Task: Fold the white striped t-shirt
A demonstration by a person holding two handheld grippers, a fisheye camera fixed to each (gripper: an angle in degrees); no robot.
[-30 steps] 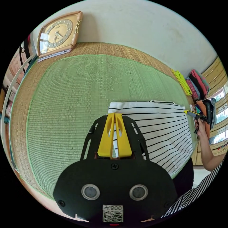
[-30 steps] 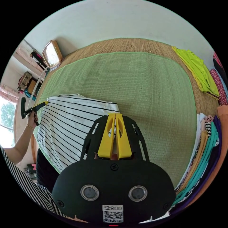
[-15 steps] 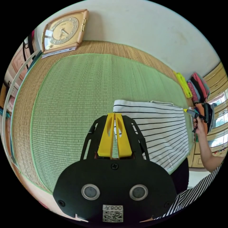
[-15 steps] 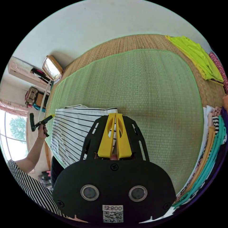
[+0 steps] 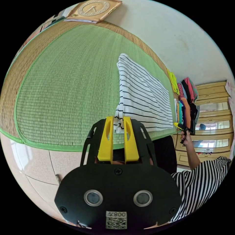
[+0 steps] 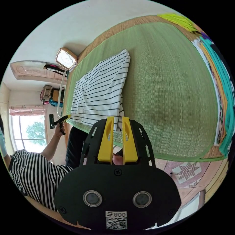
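Green woven straw mat with a bright green border laid over a tan woven mat, tiled floor beyond its edge. White wall behind, with a square gold-framed clock leaning against it; clock numerals too small to make out. Stacked folded clothes along one mat edge, yellow wooden cabinet past them, bright window at the other side. White t-shirt with thin black stripes flat on the green mat, folded to a narrow rectangle. Left tongs slightly parted, shirt corner between the yellow jaws; can't tell if pressed. Right tongs same narrow gap, opposite shirt corner between jaws; grip unclear. Code sticker under each camera, not read. Striped sleeve alongside.
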